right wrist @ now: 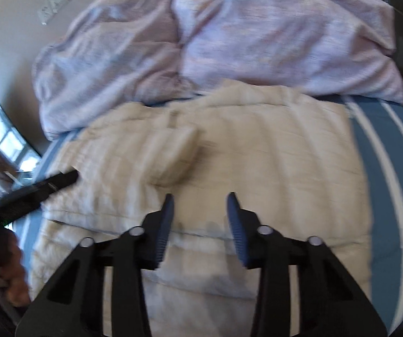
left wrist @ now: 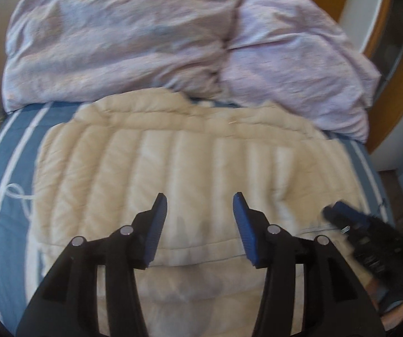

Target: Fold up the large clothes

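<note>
A cream quilted puffer jacket [left wrist: 190, 168] lies folded flat on the blue striped bed; it also shows in the right wrist view [right wrist: 257, 157], with a folded flap or sleeve end [right wrist: 176, 154] lying on top. My left gripper [left wrist: 200, 200] is open and empty, hovering above the jacket's near folded edge. My right gripper [right wrist: 200, 200] is open and empty above the same jacket. The right gripper also shows at the right edge of the left wrist view [left wrist: 339, 210], and the left gripper shows at the left of the right wrist view [right wrist: 69, 178].
A crumpled lilac duvet [left wrist: 173, 42] is piled at the far side of the bed, also in the right wrist view [right wrist: 229, 36]. The blue sheet with white stripes [left wrist: 7, 168] shows around the jacket. A wooden door frame [left wrist: 392, 95] stands at right.
</note>
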The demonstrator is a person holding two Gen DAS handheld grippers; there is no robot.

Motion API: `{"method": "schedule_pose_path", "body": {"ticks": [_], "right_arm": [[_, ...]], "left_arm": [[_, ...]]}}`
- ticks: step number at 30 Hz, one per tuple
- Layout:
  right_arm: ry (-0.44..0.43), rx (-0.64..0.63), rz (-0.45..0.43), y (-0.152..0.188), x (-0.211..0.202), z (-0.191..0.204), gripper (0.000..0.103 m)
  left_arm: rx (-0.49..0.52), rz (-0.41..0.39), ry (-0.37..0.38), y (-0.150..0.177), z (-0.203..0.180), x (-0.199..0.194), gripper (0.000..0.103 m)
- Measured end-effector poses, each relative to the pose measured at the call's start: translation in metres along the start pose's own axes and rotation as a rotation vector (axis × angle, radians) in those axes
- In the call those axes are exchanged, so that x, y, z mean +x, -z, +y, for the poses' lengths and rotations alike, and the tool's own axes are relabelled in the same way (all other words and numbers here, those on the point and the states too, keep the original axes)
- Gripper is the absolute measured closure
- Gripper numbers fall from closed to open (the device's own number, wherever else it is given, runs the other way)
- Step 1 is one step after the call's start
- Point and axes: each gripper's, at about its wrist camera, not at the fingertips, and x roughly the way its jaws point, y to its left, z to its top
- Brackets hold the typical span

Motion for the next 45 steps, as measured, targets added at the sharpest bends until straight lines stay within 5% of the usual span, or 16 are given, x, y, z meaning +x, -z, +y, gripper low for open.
{"method": "schedule_pose_path", "body": {"ticks": [8, 15, 24, 27, 29, 31, 38, 45], "right_arm": [[-0.039, -0.059, 0.036, -0.012, 0.042, 0.046, 0.077], [0.054, -0.026, 0.105, -0.002, 0.072, 0.027, 0.084], [0.053, 0.039, 0.149, 0.002, 0.085, 0.011, 0.084], [0.006, 0.054, 0.167, -0.002, 0.082, 0.008, 0.076], [-0.058, 0.072, 0.182, -0.003, 0.070, 0.004, 0.054], [-0.075, 0.076, 0.156, -0.002, 0.052, 0.003, 0.018], [0.011, 0.034, 0.137, 0.033, -0.025, -0.020, 0.016], [0.104, 0.136, 0.144, 0.100, -0.093, -0.084, 0.016]], "left_arm": [[-0.026, 0.024, -0.119, 0.013, 0.051, 0.011, 0.051], [-0.018, 0.057, -0.149, 0.017, 0.064, 0.032, 0.051], [-0.007, 0.069, -0.160, 0.023, 0.066, 0.050, 0.050], [0.004, 0.063, -0.162, 0.026, 0.065, 0.042, 0.045], [0.010, 0.050, -0.162, 0.030, 0.067, 0.033, 0.037], [0.017, 0.038, -0.158, 0.036, 0.072, 0.021, 0.034], [0.022, 0.027, -0.152, 0.076, 0.106, -0.029, 0.028], [-0.044, 0.041, -0.117, 0.145, 0.150, -0.070, 0.028]]}}
